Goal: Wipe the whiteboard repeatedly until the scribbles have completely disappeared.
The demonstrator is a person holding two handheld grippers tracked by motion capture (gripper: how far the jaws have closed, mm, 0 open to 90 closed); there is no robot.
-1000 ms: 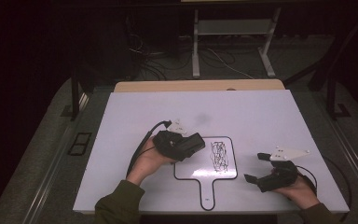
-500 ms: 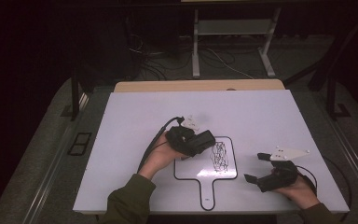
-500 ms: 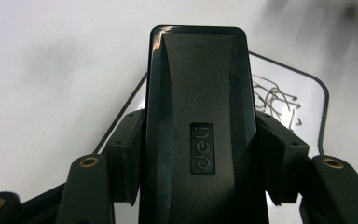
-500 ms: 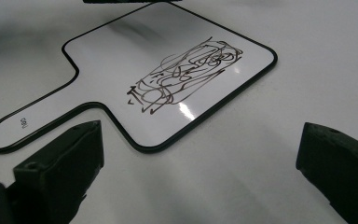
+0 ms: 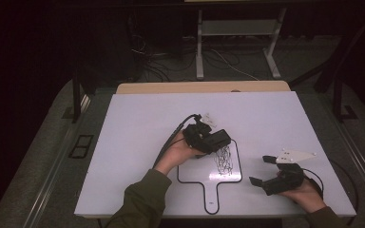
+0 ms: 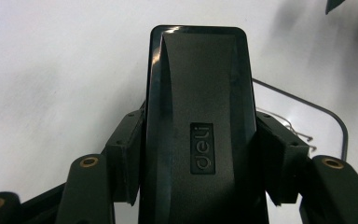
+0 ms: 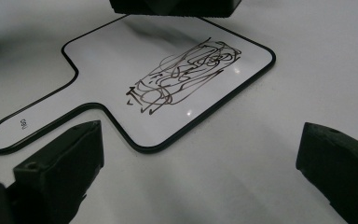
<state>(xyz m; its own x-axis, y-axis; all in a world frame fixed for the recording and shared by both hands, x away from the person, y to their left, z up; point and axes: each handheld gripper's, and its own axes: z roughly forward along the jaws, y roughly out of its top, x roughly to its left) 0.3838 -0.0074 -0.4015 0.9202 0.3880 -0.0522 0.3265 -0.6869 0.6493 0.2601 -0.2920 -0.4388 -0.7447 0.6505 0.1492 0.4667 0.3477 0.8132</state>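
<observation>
The left tongs pinch the eraser over the scribble — next, rub it away — right tongs wait spread.

In the left gripper view, a black eraser marked "deli" is cut off at the six o'clock edge and hides most of the small whiteboard behind it; one rounded corner and a few scribble ends show at three o'clock. The tabletop there is blurred.

In the right gripper view, the eraser is cut off at twelve o'clock, and the whiteboard's handle has tiny, unreadable print.

In the high view, the left gripper covers the whiteboard's eleven o'clock corner, and the scribble is too small to read.
</observation>
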